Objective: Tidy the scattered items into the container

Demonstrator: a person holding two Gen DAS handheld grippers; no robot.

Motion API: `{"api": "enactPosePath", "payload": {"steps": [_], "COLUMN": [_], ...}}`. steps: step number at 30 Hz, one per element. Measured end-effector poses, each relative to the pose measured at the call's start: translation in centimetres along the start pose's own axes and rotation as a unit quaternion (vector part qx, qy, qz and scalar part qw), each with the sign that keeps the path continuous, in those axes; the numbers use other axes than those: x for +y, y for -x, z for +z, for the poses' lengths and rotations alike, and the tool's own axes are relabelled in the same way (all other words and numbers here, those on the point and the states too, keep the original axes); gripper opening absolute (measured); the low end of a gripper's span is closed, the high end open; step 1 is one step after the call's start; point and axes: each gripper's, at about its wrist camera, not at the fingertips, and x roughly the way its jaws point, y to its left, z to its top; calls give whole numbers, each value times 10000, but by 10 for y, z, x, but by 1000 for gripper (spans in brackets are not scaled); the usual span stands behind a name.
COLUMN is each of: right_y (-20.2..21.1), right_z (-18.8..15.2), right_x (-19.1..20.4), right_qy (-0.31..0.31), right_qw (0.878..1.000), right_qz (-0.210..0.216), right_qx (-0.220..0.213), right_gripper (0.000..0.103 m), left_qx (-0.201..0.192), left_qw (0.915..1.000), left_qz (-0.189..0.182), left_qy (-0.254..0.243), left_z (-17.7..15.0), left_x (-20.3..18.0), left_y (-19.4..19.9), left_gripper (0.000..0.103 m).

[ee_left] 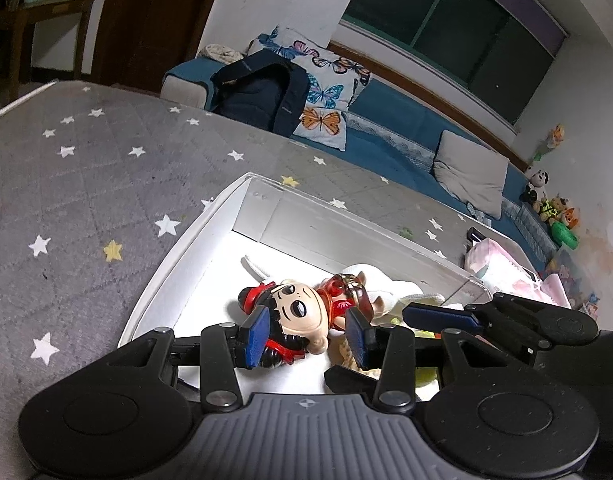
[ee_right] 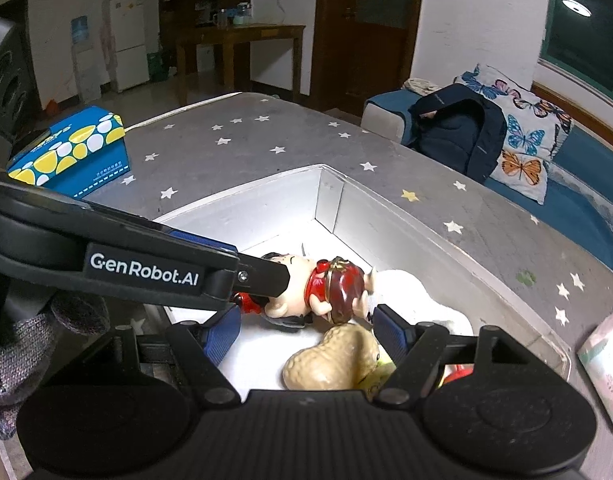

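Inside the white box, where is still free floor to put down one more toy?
Bare floor lies in the far corner of the white box, between its walls and the doll. Near the peanut toy and white plush it is crowded, with both grippers over it.

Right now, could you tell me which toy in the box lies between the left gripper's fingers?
The big-headed doll in red, not the peanut toy or the white plush beside it.

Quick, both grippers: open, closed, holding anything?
Left gripper: open around the doll, not clamped.
Right gripper: open, empty, over the peanut toy.
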Motion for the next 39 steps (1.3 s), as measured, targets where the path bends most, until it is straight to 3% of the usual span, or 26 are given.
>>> {"api": "enactPosePath", "payload": {"steps": [20,39], "right_y": [22,63], "right_z": [-21,-48], "right_x": [-2,17], "right_qy": [-918,-1498], "right_qw": [9946,9824], "right_qz": [-426,-888], "right_qx": [-230,-682], "right_gripper": [79,84], "left_qx": [31,-235], "left_qw": [9996,9963], "left_qz": [43,274], "left_qy": [-295,-779], "left_z": [-14,-39], "left_x": [-9,-22], "left_y": [16,56], "left_gripper": [44,44]}}
